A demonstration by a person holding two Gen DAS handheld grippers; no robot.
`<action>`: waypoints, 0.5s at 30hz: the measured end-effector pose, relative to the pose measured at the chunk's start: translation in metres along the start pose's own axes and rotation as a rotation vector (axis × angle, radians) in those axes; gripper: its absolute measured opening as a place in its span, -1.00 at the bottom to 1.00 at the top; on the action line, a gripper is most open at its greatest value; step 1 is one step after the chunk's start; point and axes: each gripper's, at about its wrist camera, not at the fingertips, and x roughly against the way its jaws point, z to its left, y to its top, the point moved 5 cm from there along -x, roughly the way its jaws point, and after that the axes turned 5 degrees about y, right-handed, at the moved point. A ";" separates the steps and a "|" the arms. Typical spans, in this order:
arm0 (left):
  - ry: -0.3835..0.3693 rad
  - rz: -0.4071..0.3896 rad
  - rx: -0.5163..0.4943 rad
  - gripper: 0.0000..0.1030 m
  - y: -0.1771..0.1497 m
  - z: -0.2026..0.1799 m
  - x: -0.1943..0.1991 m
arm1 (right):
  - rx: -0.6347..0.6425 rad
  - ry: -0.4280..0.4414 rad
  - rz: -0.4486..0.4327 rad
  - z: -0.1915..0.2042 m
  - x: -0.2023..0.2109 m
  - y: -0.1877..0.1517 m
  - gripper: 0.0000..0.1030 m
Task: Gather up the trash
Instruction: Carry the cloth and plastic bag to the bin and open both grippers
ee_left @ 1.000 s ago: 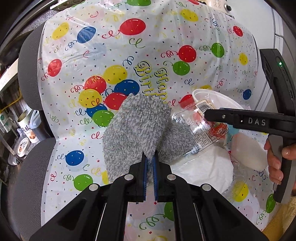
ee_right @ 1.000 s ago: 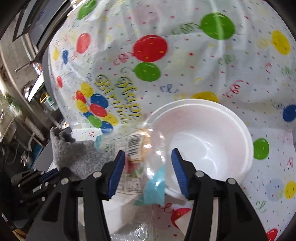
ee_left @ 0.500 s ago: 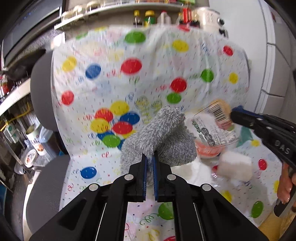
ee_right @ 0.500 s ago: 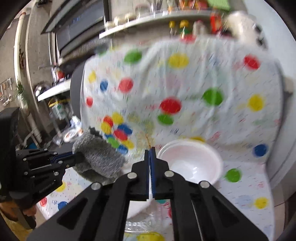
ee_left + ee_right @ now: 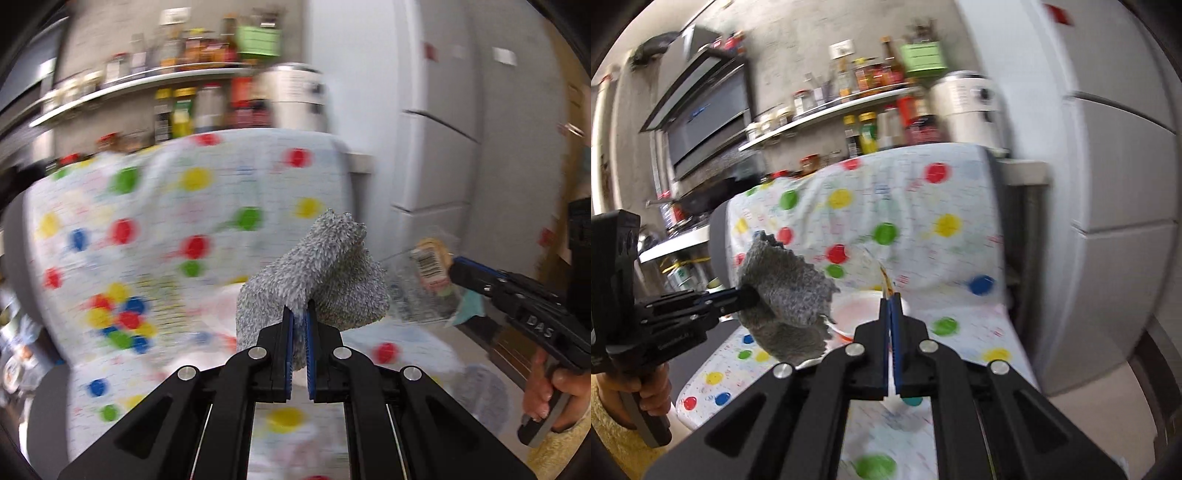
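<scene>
My left gripper (image 5: 300, 314) is shut on a fuzzy grey cloth (image 5: 325, 280) and holds it up above the chair; the cloth also shows in the right wrist view (image 5: 786, 295). My right gripper (image 5: 891, 299) is shut on a clear plastic wrapper with a barcode label (image 5: 428, 280), seen edge-on as a thin sliver (image 5: 884, 280) above its tips. In the left wrist view the right gripper (image 5: 456, 267) is at the right, level with the cloth. A white foam bowl (image 5: 857, 310) sits on the chair seat below both grippers.
A chair draped in a balloon-print plastic sheet (image 5: 905, 206) fills the middle. A white fridge (image 5: 1108, 184) stands at the right. A shelf of bottles and jars (image 5: 849, 96) and a range hood (image 5: 701, 122) lie behind. Other white trash (image 5: 901, 398) lies on the seat.
Both grippers have lifted up and back from the chair seat with their loads. The right gripper closed on the wrapper, having been open around it a second ago. The shelf and fridge have come into view.
</scene>
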 end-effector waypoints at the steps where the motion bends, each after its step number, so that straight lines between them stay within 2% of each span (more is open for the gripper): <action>1: -0.031 0.002 -0.013 -0.88 -0.001 -0.014 -0.001 | -0.022 -0.030 -0.007 -0.013 0.016 -0.006 -0.96; 8: -0.321 0.000 -0.094 -0.88 0.004 -0.135 -0.001 | -0.124 -0.228 -0.053 -0.088 0.110 -0.039 -0.96; 15: -0.514 0.014 -0.169 -0.89 -0.013 -0.240 -0.002 | -0.206 -0.461 -0.065 -0.142 0.200 -0.085 -0.96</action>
